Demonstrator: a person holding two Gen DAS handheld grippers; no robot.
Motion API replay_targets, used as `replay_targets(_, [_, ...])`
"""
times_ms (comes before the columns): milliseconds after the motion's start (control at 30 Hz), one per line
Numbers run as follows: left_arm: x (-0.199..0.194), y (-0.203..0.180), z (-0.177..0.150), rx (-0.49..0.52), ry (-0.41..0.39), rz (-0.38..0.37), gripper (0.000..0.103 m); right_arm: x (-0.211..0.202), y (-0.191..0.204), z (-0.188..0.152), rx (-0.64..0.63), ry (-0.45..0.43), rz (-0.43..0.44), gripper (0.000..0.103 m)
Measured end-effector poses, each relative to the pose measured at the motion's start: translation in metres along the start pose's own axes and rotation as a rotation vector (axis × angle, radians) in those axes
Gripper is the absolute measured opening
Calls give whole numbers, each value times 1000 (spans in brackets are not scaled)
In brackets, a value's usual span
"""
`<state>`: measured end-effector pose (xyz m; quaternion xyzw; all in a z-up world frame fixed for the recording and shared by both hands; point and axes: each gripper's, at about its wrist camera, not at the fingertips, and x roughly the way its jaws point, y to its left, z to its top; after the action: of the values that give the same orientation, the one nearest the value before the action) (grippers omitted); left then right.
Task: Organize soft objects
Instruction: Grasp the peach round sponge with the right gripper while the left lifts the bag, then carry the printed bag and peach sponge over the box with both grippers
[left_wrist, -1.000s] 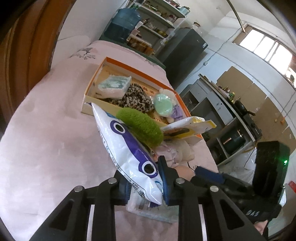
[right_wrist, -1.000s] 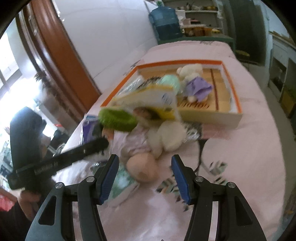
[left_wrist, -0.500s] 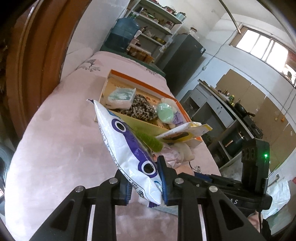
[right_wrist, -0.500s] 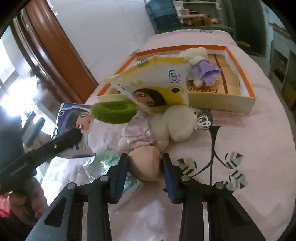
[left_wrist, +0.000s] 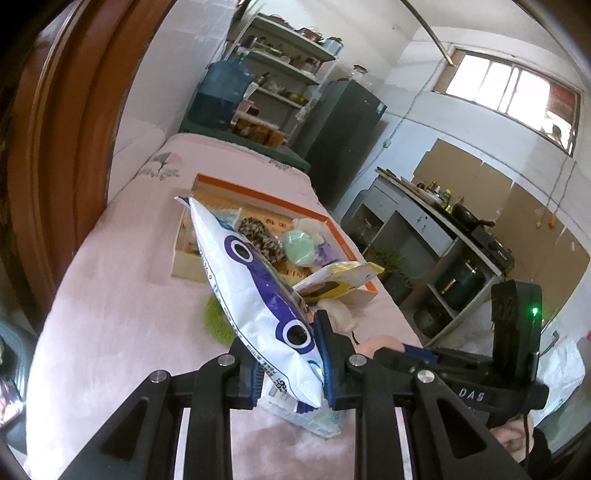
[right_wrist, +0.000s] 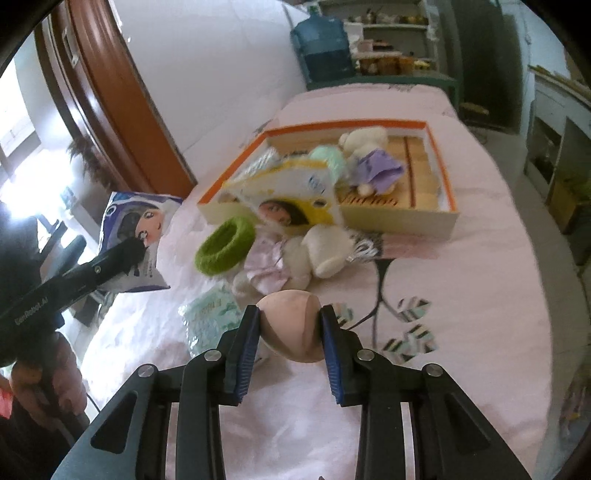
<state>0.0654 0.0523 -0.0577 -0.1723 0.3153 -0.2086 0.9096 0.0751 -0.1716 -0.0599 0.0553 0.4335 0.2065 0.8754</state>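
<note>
Left wrist view: my left gripper (left_wrist: 288, 363) is clamped on a white-and-purple packet (left_wrist: 255, 291), pads pinching its lower end, pkt lifted clear of the pink bedcover (left_wrist: 110, 314) and slanting up toward the orange-rimmed box (left_wrist: 258, 194). The pkt blocks a lot: only a sliver of the green knitted ring (left_wrist: 216, 319) shows behind it, and the box's near-left corner is covered. Inside the box I can make out a leopard-print item (left_wrist: 258, 238), a mint round thing (left_wrist: 297, 249) and a bit of purple, rest hidden. A yellow packet (left_wrist: 340, 278) leans at the box's front edge. Under my fingers a pale mint pack (left_wrist: 314, 421) lies on the cover, mostly hidden.

Right wrist view: my right gripper (right_wrist: 290, 341) has its jaws closing, a peach squishy ball (right_wrist: 290, 325) between them, both blue pads pressed on its sides, ball dented. It sits at the near end of the pile, just in front of the white plush doll in pink (right_wrist: 280, 258). Doll's face not visible. The ring lies touching the doll's left side. A purple-dressed plush (right_wrist: 373, 164) lies in the box. Far left is blown out by window glare, so the hand (right_wrist: 48, 380) on the other gripper is hard to read. Box print is blurred.
</note>
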Motion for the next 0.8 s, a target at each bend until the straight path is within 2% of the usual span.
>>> replay_targets(300, [-2,-15,18,40,-16,15,25,-24,1,17,-31,-88,-51,34])
replay_targets(800, [8,-30,57,68,-72,-18,25,-51,18,61,-104,-219,-41,34])
